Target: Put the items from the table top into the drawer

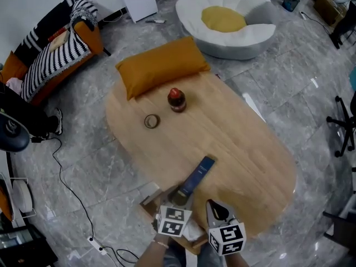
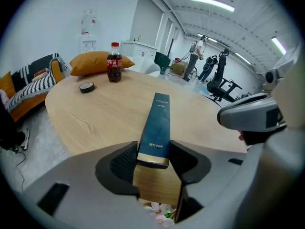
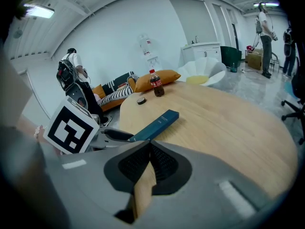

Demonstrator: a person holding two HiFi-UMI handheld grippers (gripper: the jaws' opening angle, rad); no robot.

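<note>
A long dark blue box [image 1: 197,178] lies on the oval wooden table [image 1: 245,149] near its front edge. My left gripper [image 1: 181,198] is shut on the box's near end, and in the left gripper view both pads touch the box [image 2: 157,123] over the wooden wall of the open drawer [image 2: 157,187]. Just to its right my right gripper [image 1: 216,207] hangs shut at the table edge; its pads meet [image 3: 150,149] with nothing between them. A cola bottle [image 1: 177,99] and a tape roll [image 1: 152,120] stand farther back on the table.
An orange cushion [image 1: 161,64] lies across the table's far end. Beyond it is a white flower-shaped seat [image 1: 225,18], with a striped sofa [image 1: 50,49] at the left. An office chair [image 1: 345,121] stands at the right, and a cable [image 1: 67,177] runs along the floor.
</note>
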